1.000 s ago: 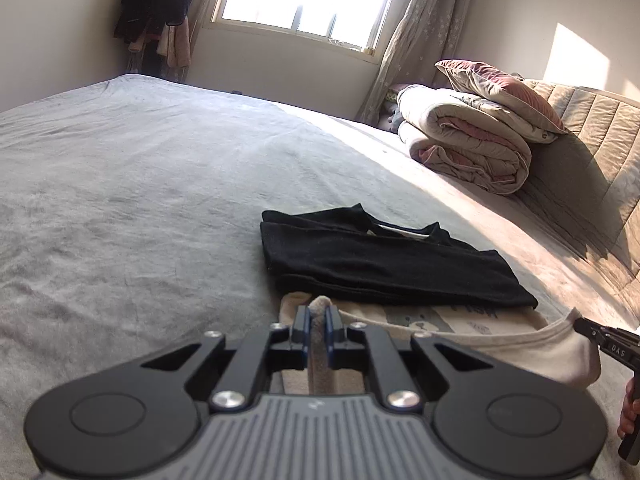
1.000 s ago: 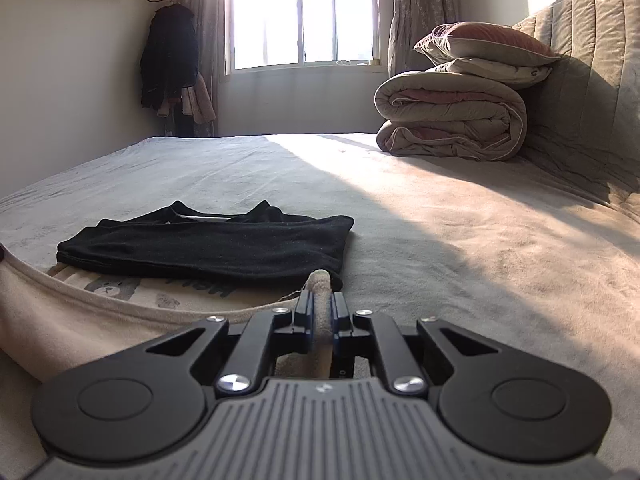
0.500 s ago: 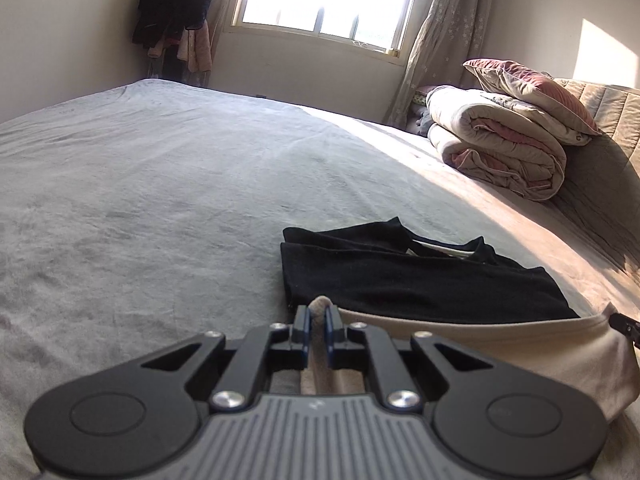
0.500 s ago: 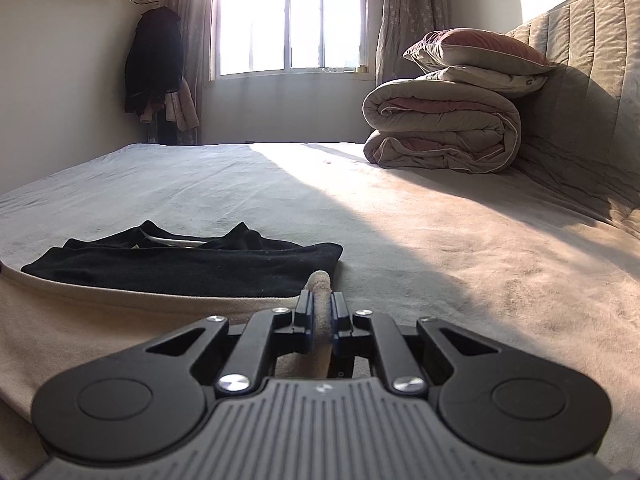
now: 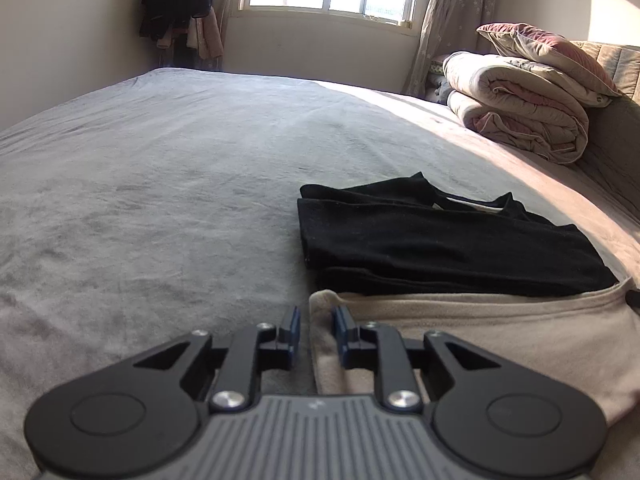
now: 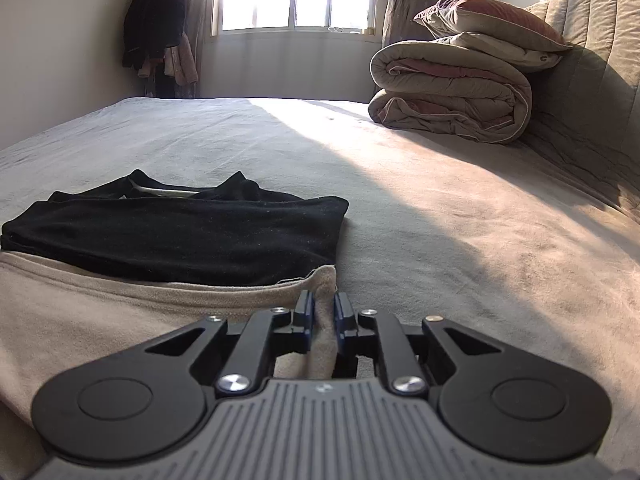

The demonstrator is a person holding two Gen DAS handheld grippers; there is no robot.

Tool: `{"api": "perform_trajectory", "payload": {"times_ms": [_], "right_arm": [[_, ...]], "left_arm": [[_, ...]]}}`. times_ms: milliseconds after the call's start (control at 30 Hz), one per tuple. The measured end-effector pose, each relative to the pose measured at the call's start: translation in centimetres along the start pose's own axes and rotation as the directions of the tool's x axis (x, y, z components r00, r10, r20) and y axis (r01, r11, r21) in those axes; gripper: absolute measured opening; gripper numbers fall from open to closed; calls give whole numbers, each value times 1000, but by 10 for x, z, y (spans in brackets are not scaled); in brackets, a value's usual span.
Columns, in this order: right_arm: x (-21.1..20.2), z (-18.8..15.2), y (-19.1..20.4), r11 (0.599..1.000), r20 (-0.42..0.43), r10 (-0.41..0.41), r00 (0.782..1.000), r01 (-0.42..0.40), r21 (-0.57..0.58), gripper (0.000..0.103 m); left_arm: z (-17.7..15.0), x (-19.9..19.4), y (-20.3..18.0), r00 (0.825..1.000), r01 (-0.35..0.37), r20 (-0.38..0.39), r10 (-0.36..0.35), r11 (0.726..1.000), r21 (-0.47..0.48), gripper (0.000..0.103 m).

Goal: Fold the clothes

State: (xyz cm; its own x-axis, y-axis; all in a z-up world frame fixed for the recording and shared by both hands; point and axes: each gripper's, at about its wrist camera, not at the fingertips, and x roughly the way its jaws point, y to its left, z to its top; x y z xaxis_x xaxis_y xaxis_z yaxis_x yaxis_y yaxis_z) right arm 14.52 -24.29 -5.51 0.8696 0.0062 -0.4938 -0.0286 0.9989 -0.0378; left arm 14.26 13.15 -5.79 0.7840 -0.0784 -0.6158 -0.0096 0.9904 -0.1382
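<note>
A beige garment lies folded on the bed, its far edge up against a folded black garment. My left gripper is low over the beige garment's left corner. Its jaws are opening: the corner stands between them, with a gap on the left side. In the right wrist view the black garment sits behind the beige garment. My right gripper is at the right corner, jaws also opening, with the cloth loose between the pads.
The grey bed sheet stretches far to the left and back. A rolled duvet with a pillow on top leans against the padded headboard at the right. Dark clothes hang beside the window.
Both grippers carried the beige edge forward and down until it covered the printed part and met the black garment. Their jaws, shut on the corners before, have now parted.
</note>
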Motion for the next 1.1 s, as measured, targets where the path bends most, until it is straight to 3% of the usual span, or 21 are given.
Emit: {"api": "perform_trajectory", "payload": {"times_ms": [67,100,233,333,467,600,700,767,867,933,1100], "right_arm": [[-8,2,-7,999,-1,16,1000,-16,37,43],[-13,3,-11,998,-4,32,999,-32,63,45],[-28,5,-31,976,-62,119,991,-105,193,45],[-37,2,-42,945,-113,183,977,-143,294,45],[-43,-6,-51,907,-189,207,960,-116,405,45],[-54,-15,-63,852,-214,254,943,-114,510,45],[-63,-22,-72,800,-226,302,926,-117,588,45],[-68,-28,-77,757,-229,344,911,-124,641,45],[-70,-39,-80,673,-203,420,885,-153,724,45],[-68,-46,-79,613,-163,440,883,-163,773,45],[-56,-51,-69,534,-94,424,901,-165,829,45]], "left_arm": [[4,-7,8,998,32,-47,-34,999,-42,37],[6,-11,12,996,51,-71,-55,997,-65,39],[6,-23,27,978,95,-171,-123,982,-162,42],[-3,-23,35,948,123,-261,-182,966,-227,42],[-15,-30,36,933,119,-304,-194,961,-249,42],[-19,-39,45,912,127,-337,-236,940,-316,42],[-22,-43,61,885,139,-355,-301,899,-416,42],[-28,-45,68,856,138,-379,-352,862,-488,42],[-43,-41,72,815,157,-360,-454,771,-617,42],[-54,-36,69,820,144,-325,-472,719,-680,43],[-64,-36,53,893,119,-212,-398,662,-740,43]]}}
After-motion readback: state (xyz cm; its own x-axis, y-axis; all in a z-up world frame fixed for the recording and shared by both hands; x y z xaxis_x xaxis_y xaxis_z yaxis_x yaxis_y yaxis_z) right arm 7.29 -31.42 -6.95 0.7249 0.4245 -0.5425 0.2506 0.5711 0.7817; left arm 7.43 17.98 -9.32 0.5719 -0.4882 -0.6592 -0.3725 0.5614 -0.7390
